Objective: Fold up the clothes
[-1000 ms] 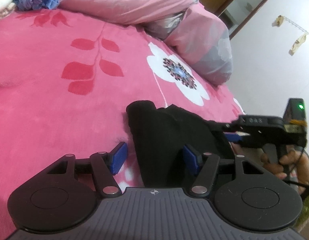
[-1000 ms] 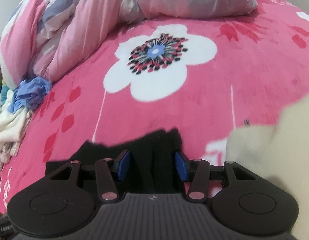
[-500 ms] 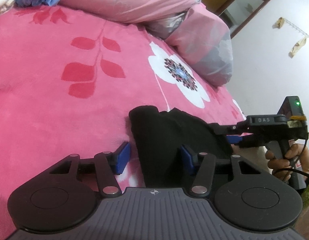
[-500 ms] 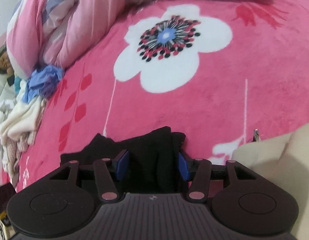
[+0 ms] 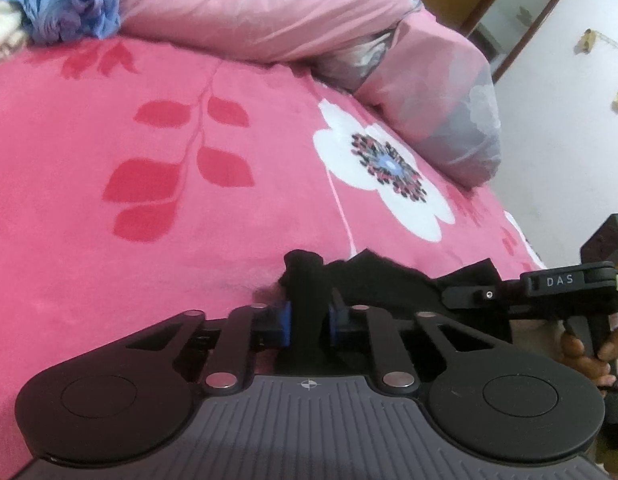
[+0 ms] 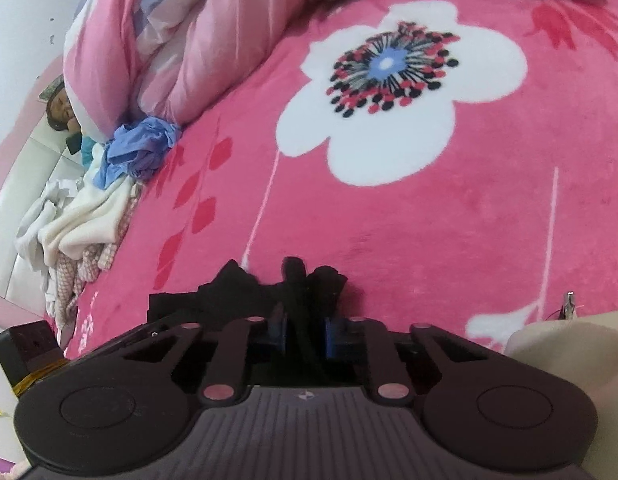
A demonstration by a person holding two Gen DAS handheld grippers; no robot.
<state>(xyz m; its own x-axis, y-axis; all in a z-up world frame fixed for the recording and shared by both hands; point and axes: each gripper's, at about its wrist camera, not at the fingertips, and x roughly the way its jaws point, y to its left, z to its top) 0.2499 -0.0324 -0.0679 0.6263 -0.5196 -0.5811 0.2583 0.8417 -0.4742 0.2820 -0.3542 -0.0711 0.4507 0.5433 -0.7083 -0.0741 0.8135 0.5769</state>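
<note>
Low in both frames, the black garment [image 5: 373,276] is being clamped by the closing left gripper [image 5: 307,316] and right gripper [image 6: 305,330], presumably so that it can be lifted for folding.

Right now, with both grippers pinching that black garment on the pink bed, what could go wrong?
1. The left gripper and right gripper are closing on thin bunched ridges of the black garment; a ridge could slip out on lifting.
2. The garment lies crumpled, so a fold may trap wrinkles.
3. The grippers sit close together, so they could bump each other.
</note>
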